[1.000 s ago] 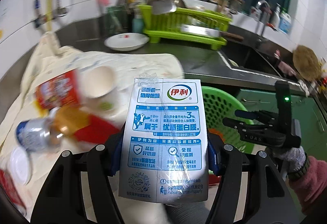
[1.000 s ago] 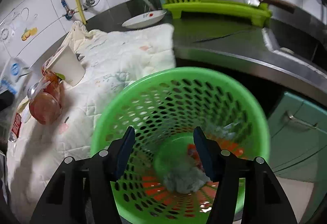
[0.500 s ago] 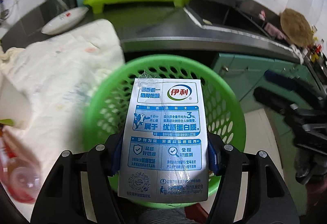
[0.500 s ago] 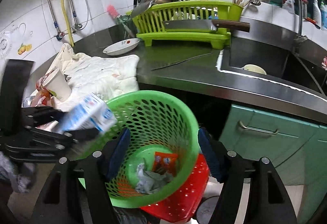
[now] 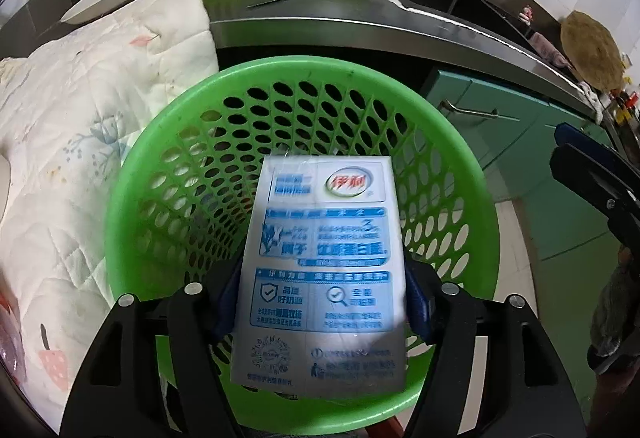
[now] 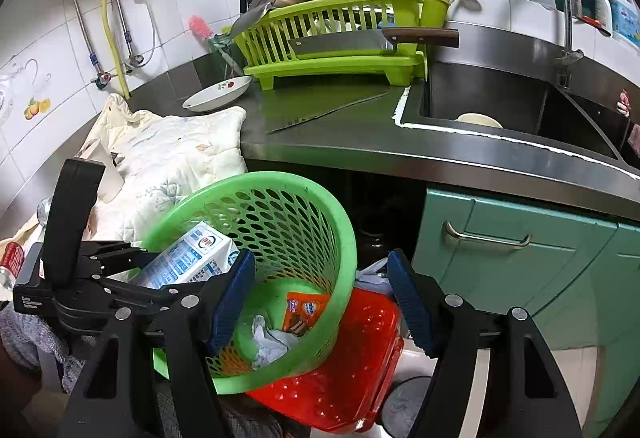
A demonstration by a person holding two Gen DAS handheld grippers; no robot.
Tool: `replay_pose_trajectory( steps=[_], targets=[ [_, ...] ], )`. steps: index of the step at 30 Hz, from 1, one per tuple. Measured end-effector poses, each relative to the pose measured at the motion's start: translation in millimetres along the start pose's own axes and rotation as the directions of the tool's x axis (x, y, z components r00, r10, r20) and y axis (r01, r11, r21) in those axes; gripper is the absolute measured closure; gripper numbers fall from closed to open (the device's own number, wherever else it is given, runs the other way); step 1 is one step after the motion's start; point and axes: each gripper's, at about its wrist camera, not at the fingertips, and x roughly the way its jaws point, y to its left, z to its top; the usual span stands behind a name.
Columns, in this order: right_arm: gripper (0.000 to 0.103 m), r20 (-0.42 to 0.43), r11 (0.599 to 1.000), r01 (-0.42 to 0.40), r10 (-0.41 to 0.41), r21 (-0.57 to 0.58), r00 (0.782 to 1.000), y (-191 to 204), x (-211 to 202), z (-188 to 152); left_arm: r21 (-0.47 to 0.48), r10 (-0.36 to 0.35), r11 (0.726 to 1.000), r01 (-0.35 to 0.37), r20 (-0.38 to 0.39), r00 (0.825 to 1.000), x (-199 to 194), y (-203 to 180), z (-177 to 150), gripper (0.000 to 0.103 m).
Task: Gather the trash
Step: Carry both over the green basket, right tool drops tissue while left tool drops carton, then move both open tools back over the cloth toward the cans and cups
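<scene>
Left wrist view: the left gripper [image 5: 320,302] has its blue pads pressed on the two long sides of the milk carton [image 5: 322,258] — closed on it, low on the pack.
Right wrist view: the right gripper [image 6: 322,302] stands wide open with nothing between its pads, well apart from the carton [image 6: 188,258].
Carton, place: held over the mouth of the green basket [image 5: 120,198], above its near rim; not yet let go. The basket sits beside the edge of the surface [image 6: 360,146], on a red basket [image 6: 360,370], with crumpled paper [image 6: 268,338] and an orange wrapper [image 6: 304,312] already at its bottom.
Carton, handling: by its look a light paperboard pack, probably empty. The walls should give under a hard squeeze, and the printed coating looks smooth — likely a little slippery. Not fragile.
Where to hold: across the narrow width, as it is held now; the flat side faces give the pads a broad seat. The folded top end would be a poorer hold.
Long axis: runs forward along the left gripper's fingers, away from the camera.
Pointing: the logo end leads, aimed toward the basket's far wall; in the right wrist view the pack tilts, logo end higher.
Judgement: opening the left gripper should be enough to drop it in.
</scene>
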Motion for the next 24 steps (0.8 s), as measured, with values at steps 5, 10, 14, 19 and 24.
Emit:
replay_pose_trajectory(
  steps=[5,10,14,19,24],
  targets=[
    [0.037,-0.001,1.0,-0.001,0.001,-0.009,1.0,7.8,-3.9,-2.4,-0.049,-0.021,0.999,0.022,0.034,0.999,-11.9,10.7,-1.7,0.028],
    [0.037,0.003,0.999,-0.028,0.028,-0.027,1.0,20.8,-9.9,1.1,-0.043,-0.005,0.999,0.009,0.094,0.996,-42.1,15.9,-7.0,0.028],
    [0.037,0.022,0.996,-0.056,0.058,-0.064,0.998,42.7,-18.7,5.4,-0.057,0.021,0.998,-0.013,0.152,0.988,-76.7,25.6,-16.1,0.028],
    [0.035,0.025,0.988,-0.121,0.124,-0.099,0.992,75.2,-24.2,10.8,-0.101,0.059,0.994,-0.039,0.199,0.978,-117.1,43.8,-36.1,0.028],
    [0.035,0.003,0.97,-0.191,0.194,-0.149,0.981,115.8,-23.4,16.3,-0.155,0.138,0.982,-0.103,0.238,0.961,-157.8,69.7,-61.6,0.028]
  ],
)
